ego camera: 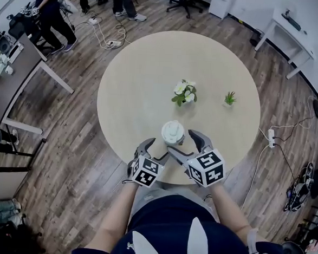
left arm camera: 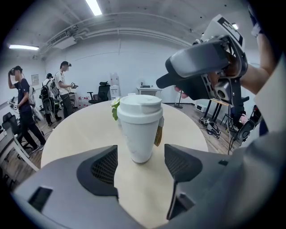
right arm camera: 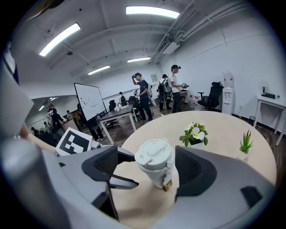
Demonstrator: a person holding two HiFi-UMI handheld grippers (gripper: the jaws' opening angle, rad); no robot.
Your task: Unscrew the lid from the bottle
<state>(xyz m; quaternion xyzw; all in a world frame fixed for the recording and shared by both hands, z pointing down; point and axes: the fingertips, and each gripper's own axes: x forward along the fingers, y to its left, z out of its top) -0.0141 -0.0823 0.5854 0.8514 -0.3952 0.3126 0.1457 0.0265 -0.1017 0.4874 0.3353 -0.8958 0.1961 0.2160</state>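
A white bottle (ego camera: 172, 133) with a white screw lid (right arm camera: 154, 154) stands upright near the front edge of the round beige table (ego camera: 128, 94). A small brown tag hangs at its side. My left gripper (ego camera: 156, 150) is open just short of the bottle (left arm camera: 140, 127), its fingers (left arm camera: 100, 167) level with the base and not touching. My right gripper (ego camera: 186, 143) is higher and comes in from the right. It is open around the lid. One pad (right arm camera: 105, 165) stands clearly off the lid and the other pad (right arm camera: 192, 167) is very near it.
A pot of white flowers (ego camera: 185, 92) and a small green plant (ego camera: 230, 98) stand farther back on the table. Around it are a desk (ego camera: 21, 76), people (ego camera: 48, 7), floor cables and a power strip (ego camera: 271, 138).
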